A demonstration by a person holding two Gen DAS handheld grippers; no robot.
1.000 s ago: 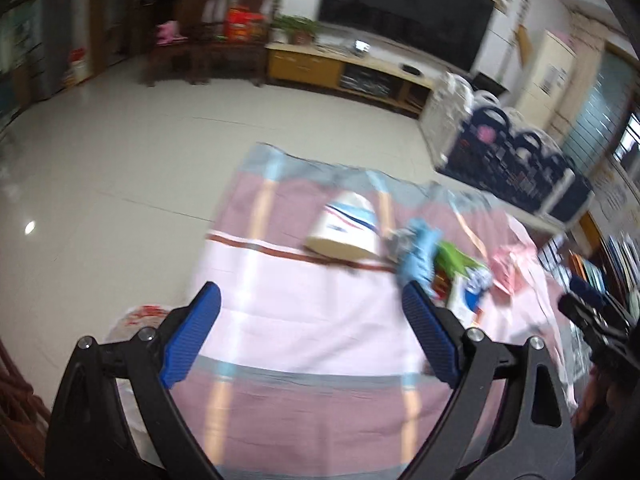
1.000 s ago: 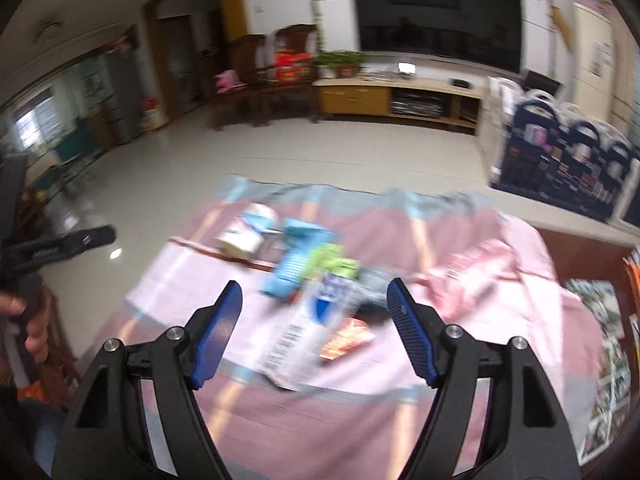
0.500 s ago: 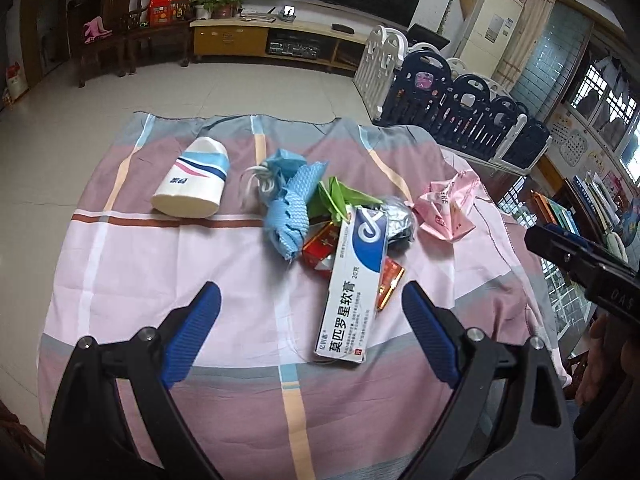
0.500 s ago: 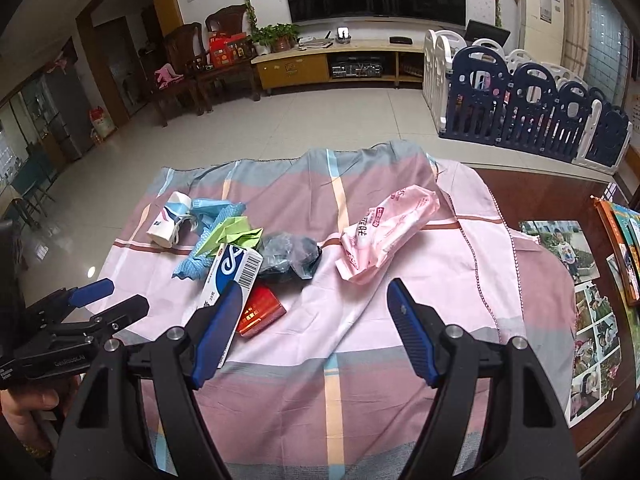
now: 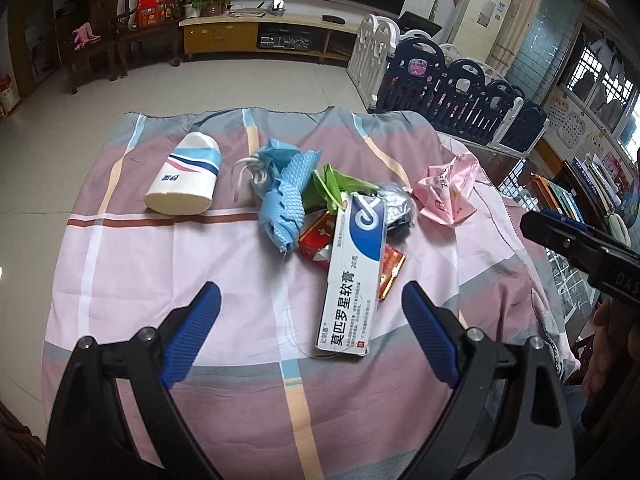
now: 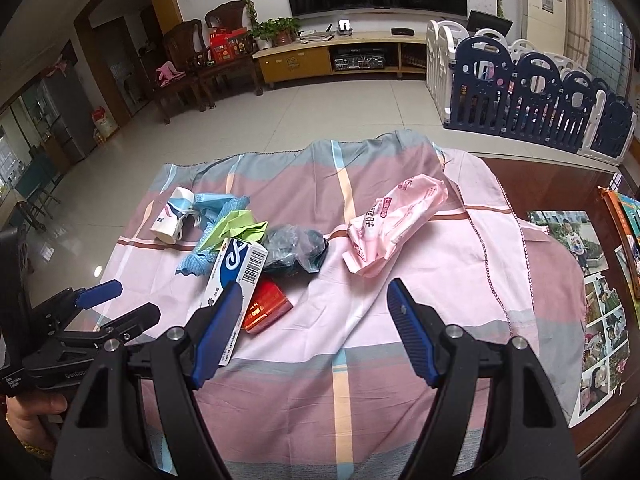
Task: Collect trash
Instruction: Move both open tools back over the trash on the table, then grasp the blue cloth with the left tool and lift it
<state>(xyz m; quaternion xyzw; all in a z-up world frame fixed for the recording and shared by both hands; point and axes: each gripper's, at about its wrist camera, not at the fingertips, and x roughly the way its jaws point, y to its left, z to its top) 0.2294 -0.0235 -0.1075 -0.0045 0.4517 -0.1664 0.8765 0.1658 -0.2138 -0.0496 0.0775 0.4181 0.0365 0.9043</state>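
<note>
Currently both of my claws hover above the cloth-covered table, each angled downward at the litter. My left gripper (image 5: 311, 306) stands released, jaws spread wide with nothing between the blue pads; my right gripper (image 6: 316, 298) is likewise released and empty.

Position of the trash: all items lie on the checked cloth (image 5: 224, 360) in pink, grey and white.
- A paper cup (image 5: 186, 182) lies on its side at the far left of the group, apart from the rest.
- A crumpled blue mesh cloth (image 5: 286, 200) lies just right of the cup, with white string beside it.
- A green paper scrap (image 5: 336, 186) touches the blue mesh.
- A long white-and-blue ointment box (image 5: 354, 276) lies across the pile, its near end pointing toward my left gripper.
- A red packet (image 5: 318, 236) sits partly under the ointment box.
- A dark crumpled bag (image 6: 296, 250) rests behind the box.
- A pink plastic wrapper (image 6: 394, 226) lies to the right, separate from the main pile.

In the right wrist view, the pink wrapper is ahead of the open jaws, and the ointment box sits behind the left pad. The table's bare wooden edge (image 6: 560, 184) shows at the right, with photographs (image 6: 600, 316) lying on it.
</note>
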